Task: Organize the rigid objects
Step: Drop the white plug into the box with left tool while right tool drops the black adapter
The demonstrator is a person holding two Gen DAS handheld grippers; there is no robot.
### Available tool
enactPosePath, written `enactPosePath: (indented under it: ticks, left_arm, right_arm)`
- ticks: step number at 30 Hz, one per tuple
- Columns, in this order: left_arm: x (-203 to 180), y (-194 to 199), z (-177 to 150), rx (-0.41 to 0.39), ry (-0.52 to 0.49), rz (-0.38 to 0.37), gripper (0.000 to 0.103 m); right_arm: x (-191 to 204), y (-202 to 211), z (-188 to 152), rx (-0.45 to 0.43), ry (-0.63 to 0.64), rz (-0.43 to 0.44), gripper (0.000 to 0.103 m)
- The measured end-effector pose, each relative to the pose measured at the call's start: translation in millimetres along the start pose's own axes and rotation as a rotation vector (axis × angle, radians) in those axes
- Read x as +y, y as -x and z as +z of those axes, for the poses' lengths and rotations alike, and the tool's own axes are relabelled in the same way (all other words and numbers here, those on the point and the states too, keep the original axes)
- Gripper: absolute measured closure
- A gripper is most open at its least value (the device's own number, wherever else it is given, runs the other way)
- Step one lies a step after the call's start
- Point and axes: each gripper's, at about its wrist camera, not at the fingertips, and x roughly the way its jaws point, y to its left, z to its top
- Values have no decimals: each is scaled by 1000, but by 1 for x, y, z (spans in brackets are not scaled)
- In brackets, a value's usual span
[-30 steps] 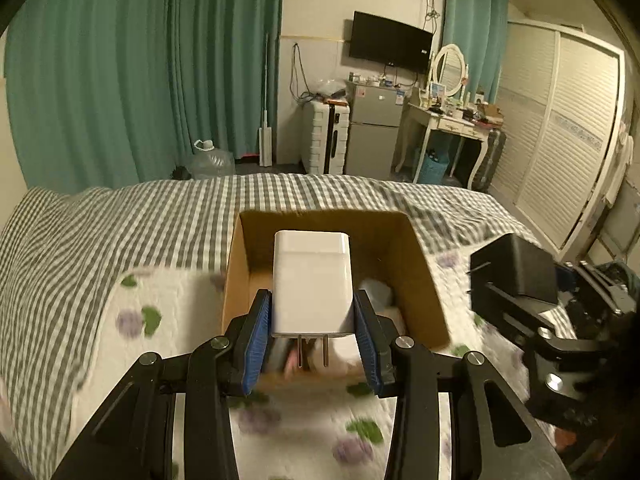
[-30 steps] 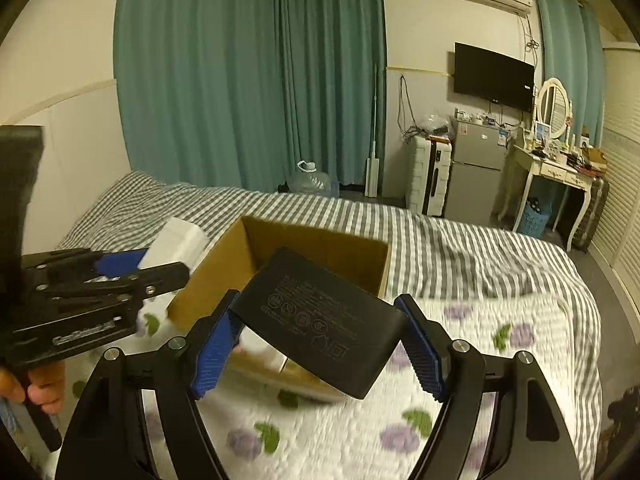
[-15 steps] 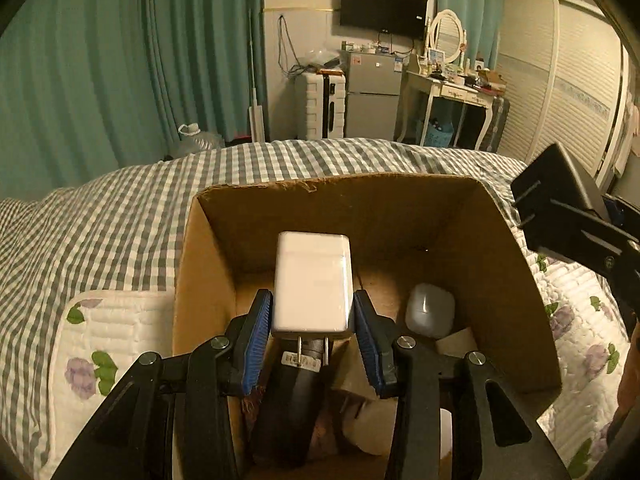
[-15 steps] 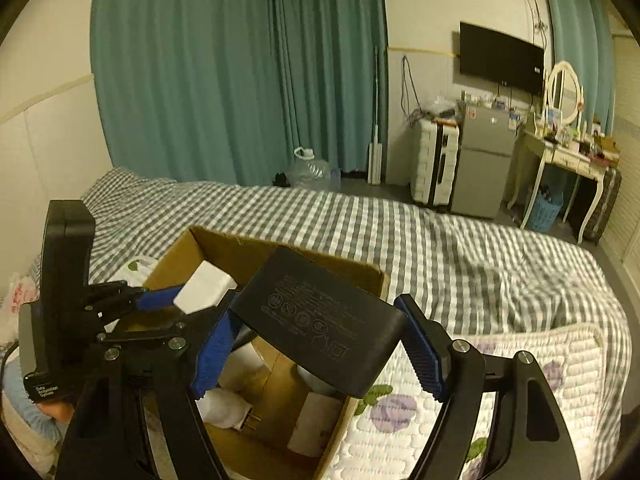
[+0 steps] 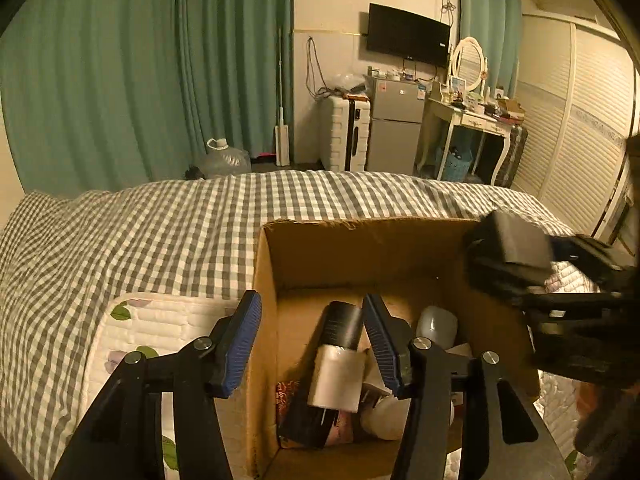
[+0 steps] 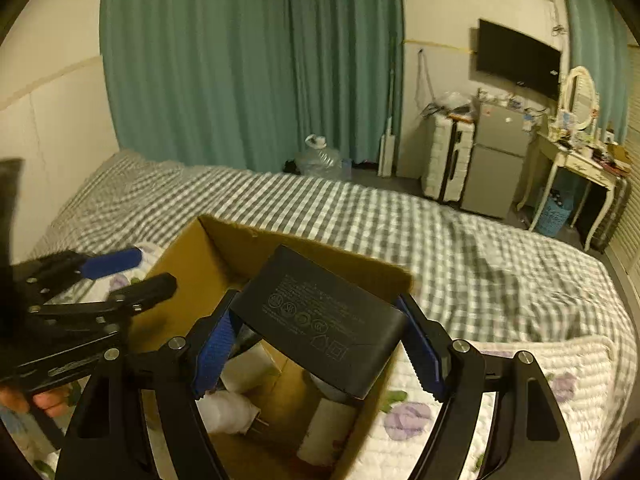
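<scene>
Adapter (image 6: 324, 320) crosswise between right hand-held gripper (image 6: 316, 344) pads

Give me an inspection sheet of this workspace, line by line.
Surface: gingham bed with floral quilt.
Job's things: cardboard box on the bed; white charger inside it; black power adapter above it.
Clutter: black cylinder and white case in box.
Grippers: left gripper open; right gripper shut on adapter.
Cables: wall cords.
Surroundings: teal curtains, TV, fridge, water jug.
</scene>
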Motion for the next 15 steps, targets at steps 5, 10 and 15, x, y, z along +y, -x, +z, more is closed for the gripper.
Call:
enactPosePath:
  ticks: [5,10,15]
  left_arm:
    - [8,-8,-6,11,9,2,47]
    - [12,-16,-12,29,4,-10,47]
    - [9,-16,-15,39,3,-5,47]
  right_arm:
    - [3,-39,4,55,18,-3,27]
    - [1,-61,11,96,-15,5,26]
    - [-2,-40,15,35,-24,-15,26]
